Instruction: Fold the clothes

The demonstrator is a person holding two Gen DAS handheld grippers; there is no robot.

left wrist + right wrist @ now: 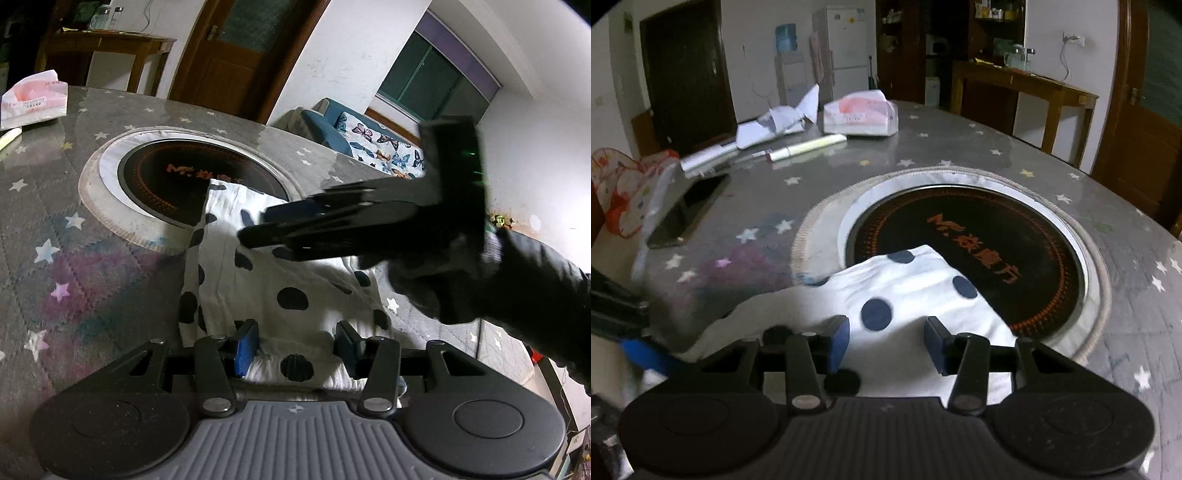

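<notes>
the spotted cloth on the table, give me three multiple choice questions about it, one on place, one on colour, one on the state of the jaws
1. Where does the far corner of the spotted cloth lie?
A. over the edge of the round black cooktop
B. on the tissue pack
C. on the phone

2. What colour are the cloth's spots?
A. red
B. dark blue
C. green

3. How do the jaws of the left gripper stand?
A. shut on the cloth
B. shut on nothing
C. open, with cloth between them

Answers: 1 A, the white corner overlaps the cooktop's rim in both views. 2 B, dark blue dots show on white fabric. 3 C, a wide gap separates the two blue pads, with cloth lying below.
</notes>
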